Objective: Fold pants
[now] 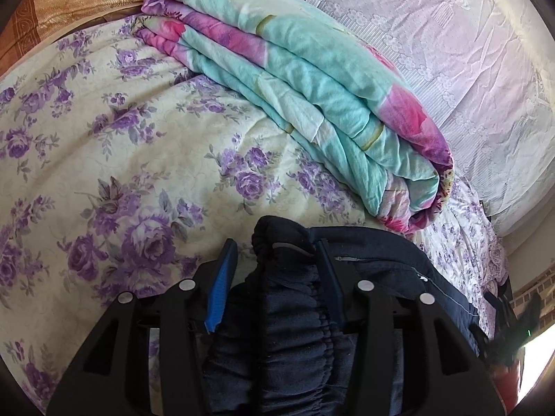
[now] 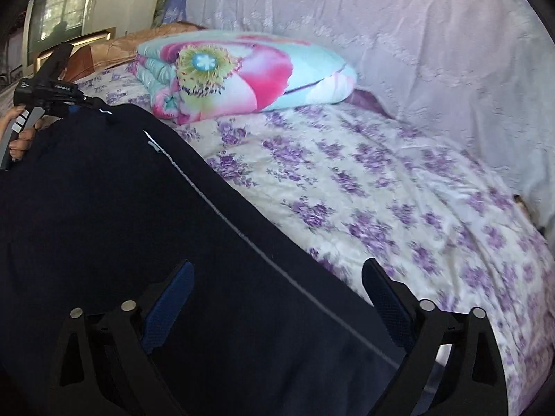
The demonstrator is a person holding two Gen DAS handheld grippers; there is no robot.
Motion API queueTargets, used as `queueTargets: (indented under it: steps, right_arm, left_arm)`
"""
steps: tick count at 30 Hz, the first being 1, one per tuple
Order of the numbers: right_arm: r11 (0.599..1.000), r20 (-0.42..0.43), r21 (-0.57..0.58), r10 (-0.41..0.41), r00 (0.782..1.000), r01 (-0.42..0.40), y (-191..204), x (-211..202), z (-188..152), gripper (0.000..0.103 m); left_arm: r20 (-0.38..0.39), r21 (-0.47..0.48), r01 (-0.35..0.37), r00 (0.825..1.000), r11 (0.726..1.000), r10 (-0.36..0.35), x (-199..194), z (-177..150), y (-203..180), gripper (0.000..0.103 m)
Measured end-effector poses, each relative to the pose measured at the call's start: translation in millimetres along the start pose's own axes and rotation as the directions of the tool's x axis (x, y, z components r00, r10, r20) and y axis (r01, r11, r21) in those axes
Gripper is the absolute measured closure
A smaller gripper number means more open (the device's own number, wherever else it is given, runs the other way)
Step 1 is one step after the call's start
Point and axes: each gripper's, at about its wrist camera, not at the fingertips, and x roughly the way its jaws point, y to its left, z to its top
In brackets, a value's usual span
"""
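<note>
A: Quick count for me — what's on the bed [image 2: 399,187]?

B: One pair of dark navy pants [image 2: 138,225], one folded quilt [image 1: 312,104] in turquoise and pink, and two grippers. One floral bedspread under all of it, purple roses on cream, with a pale lace curtain [image 1: 451,34] behind.

A: Where are the pants?

B: On the near part of the bed, well in front of the quilt. From the right wrist camera they stretch as one long dark band, upper left to lower right, and a thin light seam line runs the same way along the cloth. That's the long axis.

A: And which end is which?

B: The elastic waistband sits at the left gripper [image 1: 277,263], bunched up, with a zipped pocket just beside it. The legs run off toward the right gripper [image 2: 277,298].

A: Left gripper's grip?

B: Gathered waistband is between its fingers; the right finger lies against the cloth, the blue pad of the other stands slightly off. Whether it's truly clamped, I can't tell. A hand [image 2: 20,135] holds its handle at the far left.

A: The right one?

B: Spread wide, hovering over the pants' cloth, gripping nothing.
</note>
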Motion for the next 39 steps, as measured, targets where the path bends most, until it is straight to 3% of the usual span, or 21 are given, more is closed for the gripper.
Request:
queueTargets:
  steps: [4,8,10,11,12,14,16,17,23,26,30,36,38,39]
  right_arm:
    - [0.995,-0.053,-0.019,0.098,0.994,-0.099,-8,39,17,0.023]
    - [0.969,-0.126,0.039,0.247,0.961,-0.244,-14,76,15,0.046]
    - [0.959,-0.106,0.075,0.280,0.954,-0.273,-17,76,11,0.053]
    - [0.953,-0.095,0.076,0.299,0.949,-0.293,-16,71,10,0.073]
    - [0.956,-0.093,0.062,0.292,0.952,-0.287,-11,65,9,0.086]
    - [0.977,-0.087,0.000,0.211,0.974,-0.212,5,48,9,0.096]
    - [0.986,-0.070,-0.025,0.163,0.984,-0.166,15,29,9,0.097]
    - [0.989,-0.055,-0.037,0.140,0.989,-0.142,21,18,9,0.097]
    - [0.997,0.036,-0.059,0.055,0.998,-0.053,56,-70,4,0.097]
    - [0.997,0.072,-0.076,0.029,0.997,-0.024,90,-118,-13,0.097]
    - [0.998,0.112,-0.048,0.034,0.993,-0.028,128,-166,-39,0.097]
    - [0.998,0.118,-0.021,0.068,0.991,-0.066,189,-198,-92,0.097]
    - [0.997,0.106,-0.030,0.069,0.992,-0.066,208,-199,-110,0.097]
    - [0.997,0.099,-0.029,0.072,0.992,-0.070,215,-197,-119,0.097]
  left_arm:
    - [0.000,0.008,0.001,1.000,1.000,-0.001,1,-1,-1,0.055]
    - [-0.001,0.011,0.007,1.000,1.000,-0.007,1,0,-1,0.054]
    - [-0.001,0.012,0.010,1.000,1.000,-0.010,2,0,-2,0.054]
    - [-0.001,0.013,0.012,1.000,1.000,-0.012,3,1,-2,0.055]
    - [0.002,0.016,0.014,1.000,1.000,-0.014,2,1,-2,0.055]
    - [0.018,0.018,0.018,1.000,1.000,-0.018,-2,1,-4,0.060]
    - [0.061,0.023,0.046,0.997,0.999,-0.047,-14,2,-3,0.069]
    - [0.083,0.029,0.066,0.994,0.997,-0.068,-20,3,-5,0.082]
    - [0.149,0.155,0.100,0.981,0.983,-0.123,-53,-5,-29,0.083]
    - [0.152,0.173,0.141,0.974,0.975,-0.168,-68,-11,-35,0.083]
    - [0.158,0.119,0.252,0.950,0.960,-0.269,-90,-21,-27,0.083]
    - [0.156,0.048,0.337,0.927,0.940,-0.341,-117,-49,-1,0.079]
    - [0.158,0.032,0.314,0.936,0.949,-0.315,-124,-60,6,0.069]
    - [0.159,0.020,0.267,0.950,0.963,-0.267,-128,-70,11,0.061]
